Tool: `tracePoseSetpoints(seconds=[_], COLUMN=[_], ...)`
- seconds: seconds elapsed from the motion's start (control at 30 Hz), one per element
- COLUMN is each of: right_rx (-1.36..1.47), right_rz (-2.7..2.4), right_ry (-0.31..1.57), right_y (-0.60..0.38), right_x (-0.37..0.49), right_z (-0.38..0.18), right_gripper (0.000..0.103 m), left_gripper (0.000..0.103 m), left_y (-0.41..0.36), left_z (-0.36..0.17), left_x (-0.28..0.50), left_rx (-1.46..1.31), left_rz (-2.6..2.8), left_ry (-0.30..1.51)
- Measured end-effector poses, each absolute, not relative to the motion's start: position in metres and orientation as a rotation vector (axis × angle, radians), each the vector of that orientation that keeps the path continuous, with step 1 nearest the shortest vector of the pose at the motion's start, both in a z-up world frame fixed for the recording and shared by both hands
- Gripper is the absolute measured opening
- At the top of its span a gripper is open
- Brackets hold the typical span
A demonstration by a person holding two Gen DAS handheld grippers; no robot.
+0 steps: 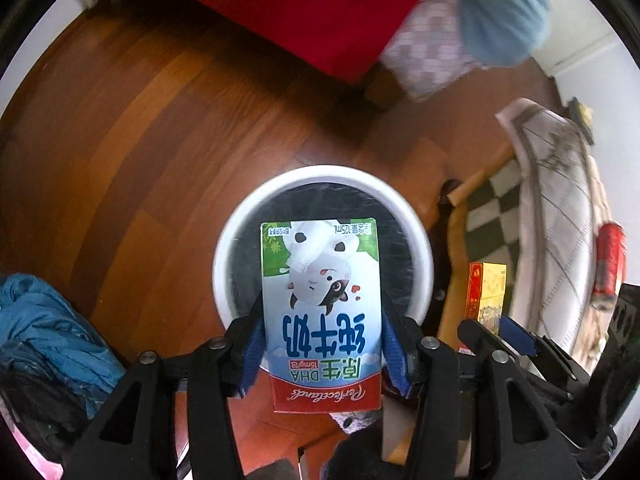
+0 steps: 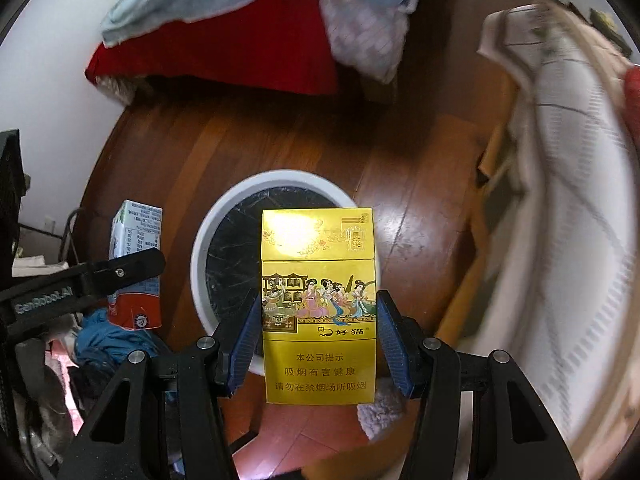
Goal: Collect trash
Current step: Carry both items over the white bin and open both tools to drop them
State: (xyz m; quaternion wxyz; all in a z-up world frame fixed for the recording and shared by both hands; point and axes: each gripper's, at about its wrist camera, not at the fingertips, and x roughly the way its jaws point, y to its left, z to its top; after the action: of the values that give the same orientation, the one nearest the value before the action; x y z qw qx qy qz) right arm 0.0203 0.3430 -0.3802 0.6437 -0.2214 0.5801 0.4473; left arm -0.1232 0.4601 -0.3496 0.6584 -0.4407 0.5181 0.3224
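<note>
A milk carton (image 1: 320, 300) with a cow picture hangs upside down between the blue pads of my left gripper (image 1: 322, 312). Thin gaps show at both its sides, so the jaws stand open around it. It is right above the white-rimmed bin (image 1: 324, 174) with a black liner. My right gripper (image 2: 319, 296) is shut on a yellow cigarette box (image 2: 318, 308), held over the near right part of the same bin (image 2: 280, 176). In the right wrist view, the milk carton (image 2: 136, 240) and a left finger (image 2: 120, 270) show at the left. The cigarette box (image 1: 486, 292) appears at the right of the left wrist view.
The bin stands on a wooden floor (image 1: 160, 140). A bed with a red cover (image 1: 320, 8) and a light blue blanket lies beyond it. A blue clothes heap (image 1: 48, 320) is at the left. At the right are a checked cushion (image 1: 492, 200), a white quilted cloth (image 1: 560, 200) and a red can (image 1: 608, 256).
</note>
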Motion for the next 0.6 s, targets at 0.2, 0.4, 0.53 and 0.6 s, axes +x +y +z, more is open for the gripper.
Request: tracePoseSetpoints(seconds=[0.2,0.4,0.53,0.6], right_rx=[-0.586,-0.641,-0.697,-0.707], right_rz=[1.035,1.046,1.007,0.996], right_ry=[1.385,1.334,1.309,1.303], right_y=[0.382,0.372,0.355,0.344], right_x=[0.014,0.002,-0.001,-0.007], right_z=[-0.428,-0.424,-0.416,-0.409], right_gripper=[0.103,0.103,0.103,0.103], left_gripper=[0.097,0.097,0.097,0.097], left_y=[0.47,0.449,0.43,0.421], left_z=[-0.357,-0.341,-0.33,-0.324], left_x=[-0.157,-0.181,-0.194,-0.198], left_rx=[-0.999,-0.886,-0.84,-0.831], left_rz=[0.821,0.987,1.038,1.041], left_ry=[1.165,1.156,1.161,1.163])
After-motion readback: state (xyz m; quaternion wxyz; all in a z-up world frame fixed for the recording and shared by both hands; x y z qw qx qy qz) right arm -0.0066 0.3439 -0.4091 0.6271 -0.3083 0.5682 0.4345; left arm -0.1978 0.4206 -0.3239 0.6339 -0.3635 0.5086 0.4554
